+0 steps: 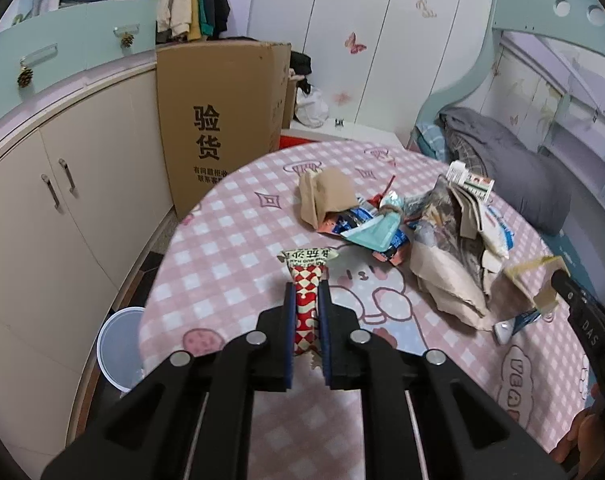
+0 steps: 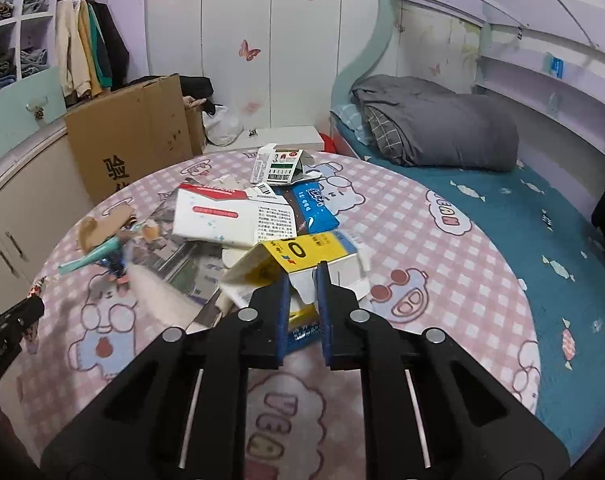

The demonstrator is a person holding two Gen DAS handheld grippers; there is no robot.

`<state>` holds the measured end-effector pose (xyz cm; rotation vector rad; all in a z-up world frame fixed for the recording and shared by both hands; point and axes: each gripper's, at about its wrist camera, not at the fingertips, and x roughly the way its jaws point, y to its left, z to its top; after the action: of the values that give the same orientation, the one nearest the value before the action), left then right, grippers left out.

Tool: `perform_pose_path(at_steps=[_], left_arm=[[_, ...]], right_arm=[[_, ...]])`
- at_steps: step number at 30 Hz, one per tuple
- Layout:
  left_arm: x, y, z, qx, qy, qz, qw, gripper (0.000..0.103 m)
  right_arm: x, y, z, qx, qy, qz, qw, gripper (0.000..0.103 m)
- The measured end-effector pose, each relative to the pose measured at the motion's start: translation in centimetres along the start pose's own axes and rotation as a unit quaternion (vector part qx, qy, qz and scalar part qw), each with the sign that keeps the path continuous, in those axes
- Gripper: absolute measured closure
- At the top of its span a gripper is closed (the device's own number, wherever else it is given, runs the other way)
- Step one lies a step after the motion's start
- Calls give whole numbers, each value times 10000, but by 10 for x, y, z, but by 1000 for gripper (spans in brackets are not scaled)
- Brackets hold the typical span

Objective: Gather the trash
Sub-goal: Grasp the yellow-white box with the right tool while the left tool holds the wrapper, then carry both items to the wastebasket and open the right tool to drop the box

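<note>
Holding: left gripper [image 1: 307, 286], jaws closed on one red-and-white patterned snack wrapper [image 1: 307, 280], lifted just above the tabletop.
Right side: right gripper [image 2: 304, 276], jaws closed on the white flap of one flattened yellow-and-white cardboard carton [image 2: 302, 258] at the near edge of the pile.
Tabletop: one round tabletop under a pink checked cloth with cartoon bears [image 1: 222, 248], carrying all the loose trash.
Trash pile, left view: one folded tan paper bag [image 1: 326, 196], one teal foil packet [image 1: 376, 232], one large crumpled brown paper wad [image 1: 446, 276]; smaller scraps among them are too jumbled to count.
Trash pile, right view: one white-and-red flat box [image 2: 218, 216], one blue packet [image 2: 316, 208], one small green-and-white carton [image 2: 280, 168] standing at the far side.
Bin: one white round plastic bin [image 1: 118, 344] on the floor, just beside the tabletop's left edge, below the held wrapper.
Surroundings: one tall brown cardboard box with black printed characters [image 1: 218, 120] against the cupboards; one grey folded quilt [image 2: 438, 124] on the bed.
</note>
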<state>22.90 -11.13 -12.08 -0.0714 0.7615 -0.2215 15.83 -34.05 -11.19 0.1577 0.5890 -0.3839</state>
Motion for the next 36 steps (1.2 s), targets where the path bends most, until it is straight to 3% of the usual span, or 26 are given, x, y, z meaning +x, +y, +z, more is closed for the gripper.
perform_pose_path(at_steps=[7, 14, 22, 29, 36], left_arm=[[-33, 12, -2, -99, -271, -79, 9996, 93], [-67, 35, 1, -341, -619, -189, 9973, 93], [-82, 89, 3, -716, -776, -90, 9944, 93], [-79, 166, 2, -1283, -782, 292, 9882, 93], [-58, 262, -8, -1991, -587, 871, 9743, 93]], right_arm=[[-34, 4, -3, 111, -235, 274, 9993, 93], [-70, 41, 6, -78, -601, 703, 9957, 94], [-83, 128, 11, -628, -632, 1482, 9849, 94], [-76, 236, 0, -1229, -345, 2361, 9633, 94], [-50, 340, -26, -1806, 151, 3013, 9362, 94]])
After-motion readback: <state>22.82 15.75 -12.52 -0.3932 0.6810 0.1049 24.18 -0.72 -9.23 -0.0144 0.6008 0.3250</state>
